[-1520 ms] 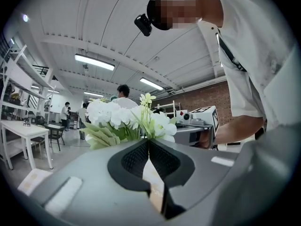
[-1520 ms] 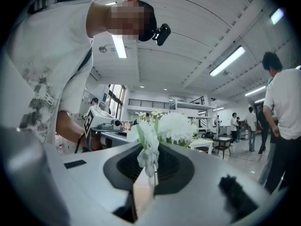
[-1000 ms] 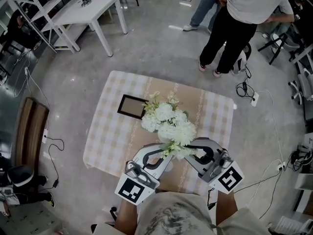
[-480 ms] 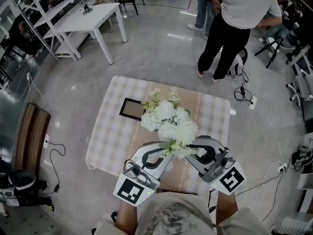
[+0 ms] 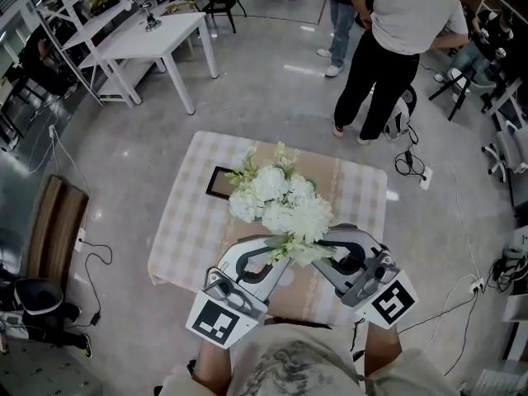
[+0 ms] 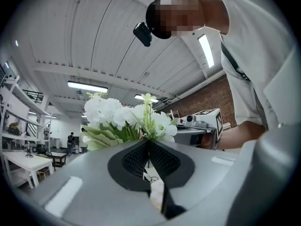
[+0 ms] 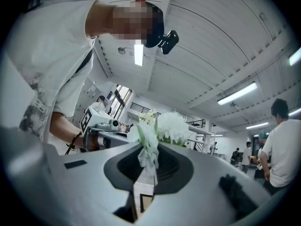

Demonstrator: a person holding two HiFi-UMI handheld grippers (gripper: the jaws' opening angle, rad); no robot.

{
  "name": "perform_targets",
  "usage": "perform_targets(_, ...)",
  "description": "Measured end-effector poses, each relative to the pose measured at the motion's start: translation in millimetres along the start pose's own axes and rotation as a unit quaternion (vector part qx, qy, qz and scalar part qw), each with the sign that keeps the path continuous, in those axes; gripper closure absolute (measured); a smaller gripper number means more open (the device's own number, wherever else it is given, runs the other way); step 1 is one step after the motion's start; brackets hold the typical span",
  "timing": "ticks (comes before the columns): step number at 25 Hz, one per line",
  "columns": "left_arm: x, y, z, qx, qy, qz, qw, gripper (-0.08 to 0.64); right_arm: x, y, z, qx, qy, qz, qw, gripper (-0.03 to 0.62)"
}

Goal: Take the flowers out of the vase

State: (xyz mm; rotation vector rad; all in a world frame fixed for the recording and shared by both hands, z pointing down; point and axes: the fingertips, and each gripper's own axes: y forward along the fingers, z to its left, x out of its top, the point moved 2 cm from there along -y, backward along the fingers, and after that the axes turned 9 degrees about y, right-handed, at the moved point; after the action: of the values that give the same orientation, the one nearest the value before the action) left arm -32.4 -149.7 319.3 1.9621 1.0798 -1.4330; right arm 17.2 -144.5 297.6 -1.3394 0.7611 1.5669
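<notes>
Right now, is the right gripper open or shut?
Shut on the flowers: the right gripper pinches a pale stem between its pads.

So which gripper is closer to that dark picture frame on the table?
Left. The left gripper grips the white flowers on the picture frame's side; the right gripper grips them on the far side.

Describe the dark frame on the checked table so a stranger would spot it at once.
Find the small beige-checked table in mid-floor. On its far left part, beside the bunch of white flowers, lies a flat rectangular frame. It is the only dark, flat thing on the table.
</notes>
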Motion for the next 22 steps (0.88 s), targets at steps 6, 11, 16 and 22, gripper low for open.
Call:
perform_targets(6, 16.9, -5.6, 0.9, 0.003, 0.015, -0.009, 0.9998, 0.549, 15.4, 0.3, 6.3, 0.001, -0.015, -0.007, 1.0, 0.546)
perform_targets(11, 27.4, -12.2, -0.5, 0.003, 0.017, -0.019, 0.9997, 0.549, 27.0, 0.4, 13.3, -0.003, -0.022, -0.015, 1.0, 0.546)
perform_targets(16, 30.1, -18.1, -6.5, -0.003, 0.006, -0.021, 0.9998, 0.549, 29.6, -2.8, 22.0, -0.006, -0.021, -0.011, 1.0, 0.546)
perform_targets(22, 27.4, -25.4, -19.6, -0.009, -0.011, -0.012, 0.9998, 0.549, 26.2, -9.8, 34.9, -0.013, -0.006, -0.003, 1.0, 0.546)
